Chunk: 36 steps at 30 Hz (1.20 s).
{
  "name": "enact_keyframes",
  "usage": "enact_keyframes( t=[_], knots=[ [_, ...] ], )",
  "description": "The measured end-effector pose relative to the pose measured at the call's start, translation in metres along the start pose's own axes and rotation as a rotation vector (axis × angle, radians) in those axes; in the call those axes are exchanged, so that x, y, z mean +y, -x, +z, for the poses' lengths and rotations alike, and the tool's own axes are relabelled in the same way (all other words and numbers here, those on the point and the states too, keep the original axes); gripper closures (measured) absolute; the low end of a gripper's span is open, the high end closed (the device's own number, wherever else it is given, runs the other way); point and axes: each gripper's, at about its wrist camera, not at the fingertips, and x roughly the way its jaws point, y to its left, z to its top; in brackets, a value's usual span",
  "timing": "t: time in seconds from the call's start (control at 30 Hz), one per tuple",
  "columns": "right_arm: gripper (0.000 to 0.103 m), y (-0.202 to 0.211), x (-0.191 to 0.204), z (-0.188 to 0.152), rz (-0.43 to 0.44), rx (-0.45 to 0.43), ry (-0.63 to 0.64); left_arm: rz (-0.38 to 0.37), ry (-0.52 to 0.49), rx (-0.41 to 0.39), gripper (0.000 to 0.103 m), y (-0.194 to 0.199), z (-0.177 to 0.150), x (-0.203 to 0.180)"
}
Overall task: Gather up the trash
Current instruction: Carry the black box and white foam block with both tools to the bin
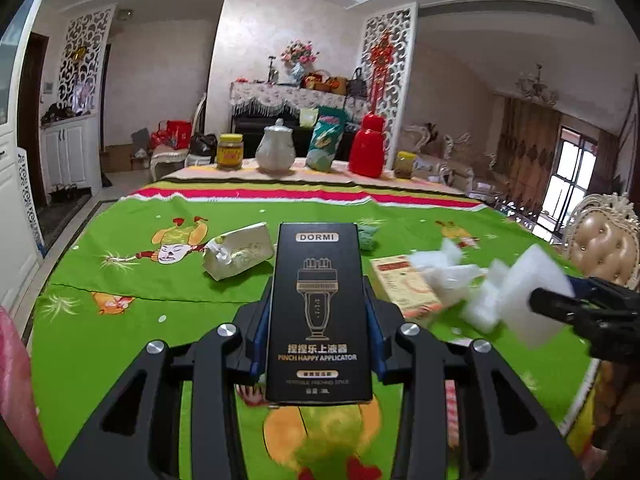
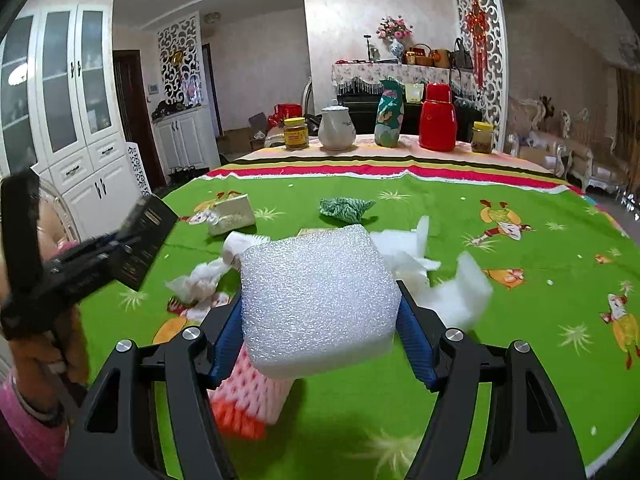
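My left claw (image 1: 320, 312) grips the black box (image 1: 320, 312) by its long sides; my right claw (image 2: 320, 312) squeezes the white foam block (image 2: 320, 300), both lifted clear of the green surface (image 2: 520, 320) for carrying off.

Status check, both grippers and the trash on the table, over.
Left gripper shut on black DORMI box. Right gripper shut on white foam block. Crumpled tissues, green wrapper, cream packet uncollected. Nothing blocking.

foam scraps (image 1: 460, 276) blurred.
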Motion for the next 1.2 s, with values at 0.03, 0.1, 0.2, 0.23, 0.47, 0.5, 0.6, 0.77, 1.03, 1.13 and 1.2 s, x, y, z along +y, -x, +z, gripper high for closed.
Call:
enact_keyframes(
  t=[0.03, 0.1, 0.2, 0.23, 0.47, 0.5, 0.6, 0.77, 1.03, 1.13, 1.2],
  knots=[
    [0.037, 0.005, 0.001, -0.004, 0.004, -0.001, -0.006, -0.002, -0.004, -0.008, 0.065, 0.009, -0.003, -0.002],
    [0.037, 0.011, 0.003, -0.011, 0.013, 0.000, -0.017, -0.013, -0.004, -0.011, 0.065, 0.023, -0.011, -0.004],
    [0.037, 0.021, 0.012, -0.022, 0.007, -0.001, -0.014, -0.008, -0.001, -0.003, 0.065, 0.040, -0.024, -0.004],
    [0.037, 0.025, 0.017, -0.026, 0.002, -0.005, -0.008, -0.005, -0.004, 0.001, 0.065, 0.047, -0.030, -0.004],
    [0.037, 0.050, 0.039, -0.041, 0.036, -0.032, -0.029, -0.002, -0.024, 0.000, 0.065, 0.090, -0.057, -0.003],
    [0.037, 0.053, 0.043, -0.043, 0.045, -0.034, -0.031, -0.003, -0.026, 0.000, 0.065, 0.097, -0.061, -0.002],
    [0.037, 0.060, 0.059, -0.049, 0.063, -0.038, -0.010, -0.001, -0.033, 0.001, 0.065, 0.111, -0.072, 0.003],
    [0.037, 0.057, 0.084, -0.052, 0.100, -0.032, 0.033, 0.060, -0.045, -0.001, 0.065, 0.124, -0.084, 0.019],
    [0.037, 0.042, 0.120, -0.049, 0.161, -0.006, 0.079, 0.118, 0.011, 0.007, 0.065, 0.140, -0.091, 0.057],
    [0.037, 0.038, 0.140, -0.044, 0.196, -0.003, 0.104, 0.135, 0.018, 0.002, 0.065, 0.150, -0.091, 0.067],
    [0.037, 0.034, 0.152, -0.042, 0.220, -0.003, 0.122, 0.148, 0.021, -0.002, 0.065, 0.158, -0.091, 0.073]
  ],
)
